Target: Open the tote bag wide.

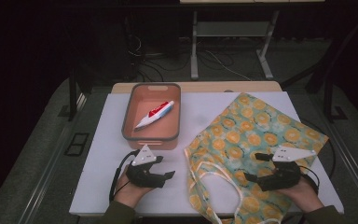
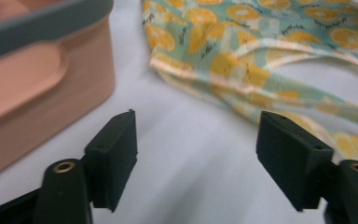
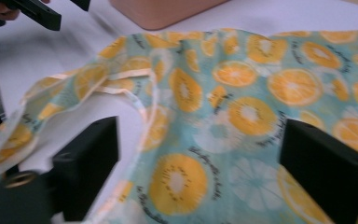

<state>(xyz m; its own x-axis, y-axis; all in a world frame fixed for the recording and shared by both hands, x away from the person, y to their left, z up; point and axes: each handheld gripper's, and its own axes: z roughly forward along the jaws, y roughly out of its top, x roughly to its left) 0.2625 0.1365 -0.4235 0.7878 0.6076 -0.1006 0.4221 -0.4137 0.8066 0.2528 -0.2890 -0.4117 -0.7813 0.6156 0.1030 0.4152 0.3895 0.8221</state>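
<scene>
Your left gripper (image 1: 168, 169) stands wide and empty, the toothpaste tube (image 1: 154, 114) already lying in the bin (image 1: 152, 135) just ahead of it. Your right gripper (image 1: 256, 169) hovers wide over the orange-print bag (image 3: 242, 93) beneath its jaws, nothing pinched; by my reading, the bag's handling is left to do.

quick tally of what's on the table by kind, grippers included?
Bin, pink with grey rim: 1
Toothpaste tube, lying in the bin: 1
Orange-print cloth bag: 1
Handheld grippers, left gripper and right gripper: 2
Total: 5
</scene>
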